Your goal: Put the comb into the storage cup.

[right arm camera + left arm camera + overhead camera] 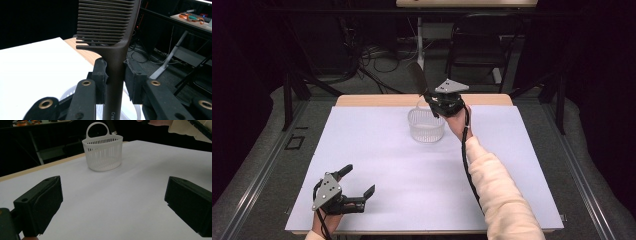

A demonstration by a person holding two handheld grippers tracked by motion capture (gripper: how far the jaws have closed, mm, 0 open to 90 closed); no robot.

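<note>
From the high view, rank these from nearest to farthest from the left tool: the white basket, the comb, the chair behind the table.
1. White basket: on the table, toward its far edge, up and right of the left tool.
2. Comb: held up over the basket's far side, clamped in the right tool.
3. Chair: on the floor past the table's far edge.

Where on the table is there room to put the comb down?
Lots of bare white table lies between the basket and the left tool, and along both sides. It is crowded only at the basket, where the right tool holds the comb.
</note>
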